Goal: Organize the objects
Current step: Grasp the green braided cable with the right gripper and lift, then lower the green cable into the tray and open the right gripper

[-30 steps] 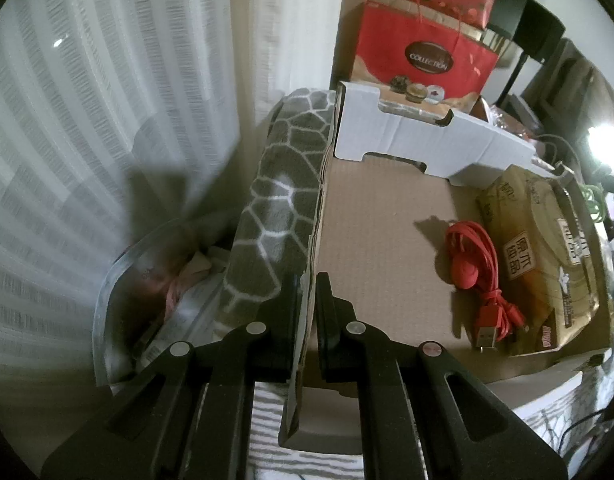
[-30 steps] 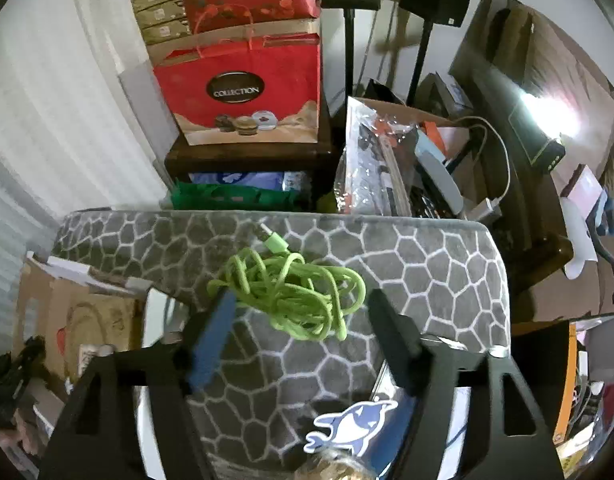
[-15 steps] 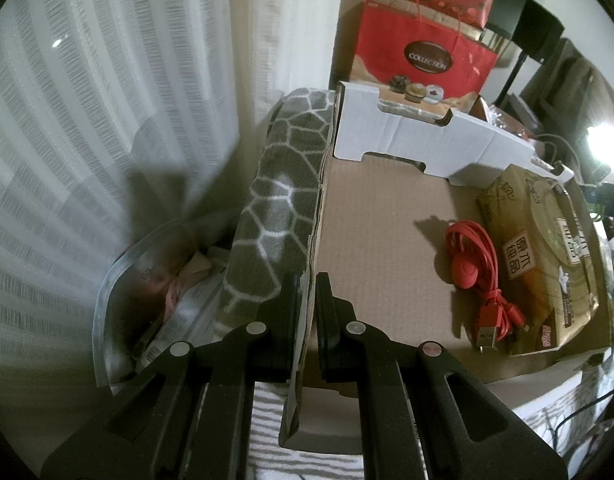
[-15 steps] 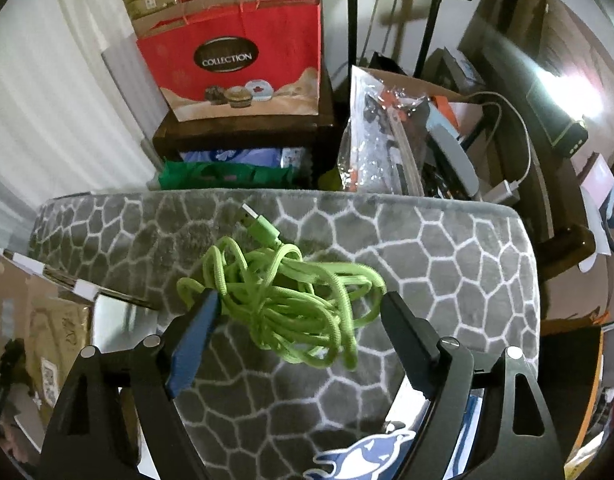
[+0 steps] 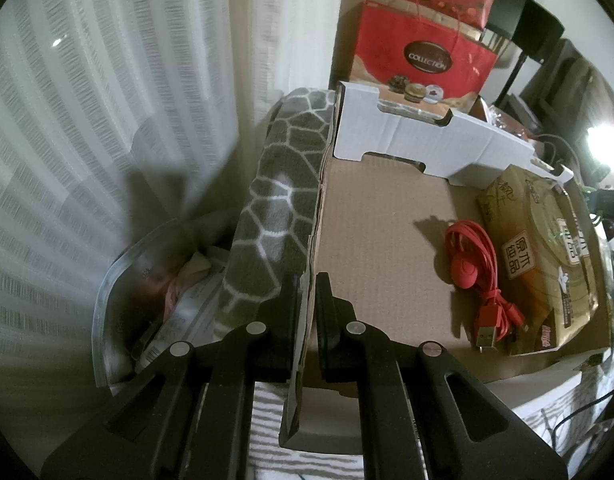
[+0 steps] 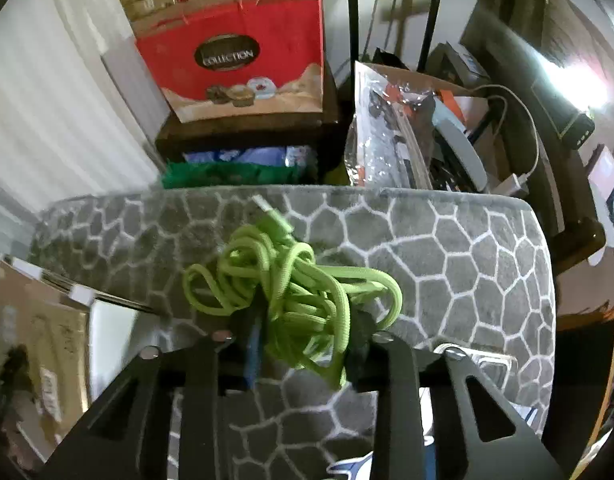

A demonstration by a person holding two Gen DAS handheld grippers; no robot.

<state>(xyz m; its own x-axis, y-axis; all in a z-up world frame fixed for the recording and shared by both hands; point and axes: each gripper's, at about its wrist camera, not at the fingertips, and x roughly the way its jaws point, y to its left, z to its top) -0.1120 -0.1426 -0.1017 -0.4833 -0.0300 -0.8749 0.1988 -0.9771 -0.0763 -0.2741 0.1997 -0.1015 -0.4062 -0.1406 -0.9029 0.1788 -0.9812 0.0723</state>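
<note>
1. The left gripper (image 5: 305, 280) is clamped on the side wall of a cardboard box (image 5: 379, 240), one finger outside the wall and one inside.
2. The box sits on a grey mat (image 5: 279, 208) with a white honeycomb pattern.
3. Inside the box, a coiled red cable (image 5: 473, 268) lies on the floor, touching a tan snack packet (image 5: 547, 248) on its right.
4. The right gripper (image 6: 303, 320) is closing on a tangled green cable (image 6: 291, 280); the bundle sits between its fingers, which press its lower part from both sides.
5. The green cable rests on the same grey mat (image 6: 447, 264), near its middle, with one plug pointing towards the far edge.
6. Beyond the mat stands a red gift bag (image 6: 243, 52) on a dark shelf.
7. A white curtain (image 5: 107, 120) hangs to the left of the box.
</note>
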